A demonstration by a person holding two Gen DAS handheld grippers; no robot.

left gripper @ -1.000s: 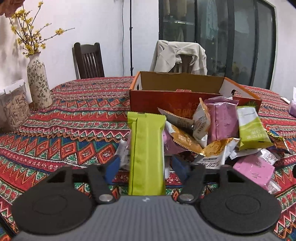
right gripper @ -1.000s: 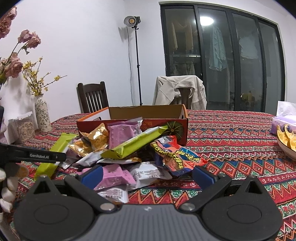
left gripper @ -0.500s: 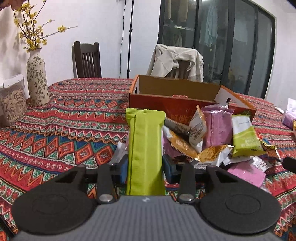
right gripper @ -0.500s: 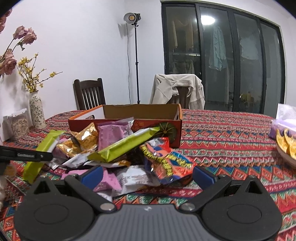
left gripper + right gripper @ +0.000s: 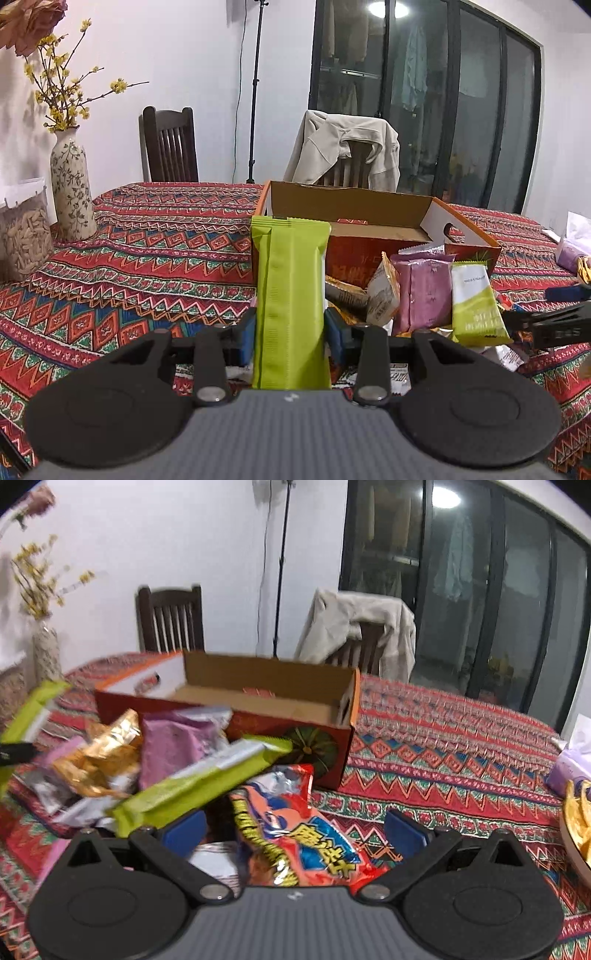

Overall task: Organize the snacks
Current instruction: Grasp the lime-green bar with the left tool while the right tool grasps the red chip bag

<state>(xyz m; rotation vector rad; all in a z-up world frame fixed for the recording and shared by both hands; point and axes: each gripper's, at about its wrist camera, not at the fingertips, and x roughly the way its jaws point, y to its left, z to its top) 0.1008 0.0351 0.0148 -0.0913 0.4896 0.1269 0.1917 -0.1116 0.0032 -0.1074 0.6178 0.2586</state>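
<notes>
My left gripper [image 5: 290, 338] is shut on a long lime-green snack bar [image 5: 290, 295], which points away from me toward the open orange cardboard box [image 5: 369, 218]. The bar is lifted a little off the patterned tablecloth. A heap of snack packets [image 5: 424, 295] lies in front of the box. In the right wrist view my right gripper [image 5: 295, 830] stands open, with a red-and-blue snack bag [image 5: 295, 830] lying between its blue pads [image 5: 184, 829] untouched. Another green bar [image 5: 207, 786] and a pink packet [image 5: 173, 749] lie just left of it. The box [image 5: 258, 701] shows little inside.
A flowered vase [image 5: 70, 192] and a clear jar of snacks [image 5: 24, 236] stand at the table's left. Two chairs, one draped with a beige jacket [image 5: 343, 147], stand behind the table. A bowl of chips [image 5: 578, 823] and a tissue pack [image 5: 572, 760] sit at the right.
My left gripper closed on the green bar and raised it slightly. My right gripper slid in over the red-and-blue bag, which now lies between its open jaws.
</notes>
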